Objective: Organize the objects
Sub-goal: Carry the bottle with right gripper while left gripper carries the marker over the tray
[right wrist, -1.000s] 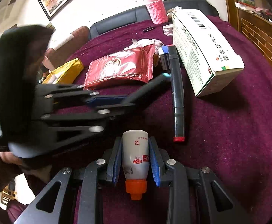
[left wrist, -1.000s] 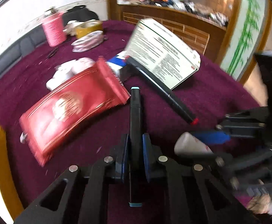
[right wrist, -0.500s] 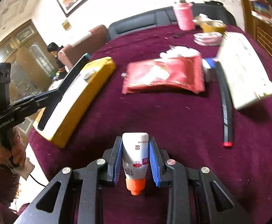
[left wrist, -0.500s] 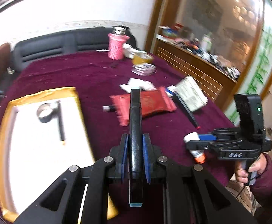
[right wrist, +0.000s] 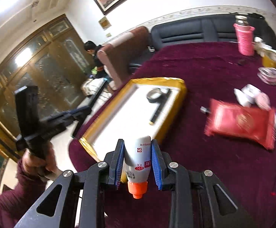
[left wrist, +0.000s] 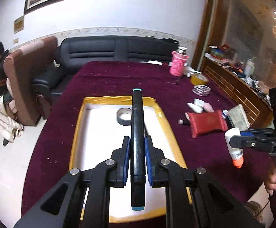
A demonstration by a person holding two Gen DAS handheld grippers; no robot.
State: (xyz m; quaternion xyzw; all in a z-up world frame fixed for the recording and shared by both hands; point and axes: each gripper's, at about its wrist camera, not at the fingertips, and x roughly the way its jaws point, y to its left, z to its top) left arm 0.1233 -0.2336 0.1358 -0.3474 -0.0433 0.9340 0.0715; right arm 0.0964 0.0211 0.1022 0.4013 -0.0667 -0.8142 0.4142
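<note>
My left gripper is shut on a black marker with teal ends and holds it above the gold-rimmed white tray. The tray holds a grey tape roll and a black pen. My right gripper is shut on a small white bottle with an orange cap, raised over the maroon table to the right of the tray. The right gripper and bottle show at the right of the left wrist view. The left gripper shows blurred at the left of the right wrist view.
A red packet, white medicine box, small white items, yellow tape roll, clear dish and pink-sleeved bottle lie on the table's right half. A black sofa and brown chair stand behind.
Both grippers have lifted and swung left from the clutter toward the tray, each keeping its object. The left gripper now hangs over the tray.
</note>
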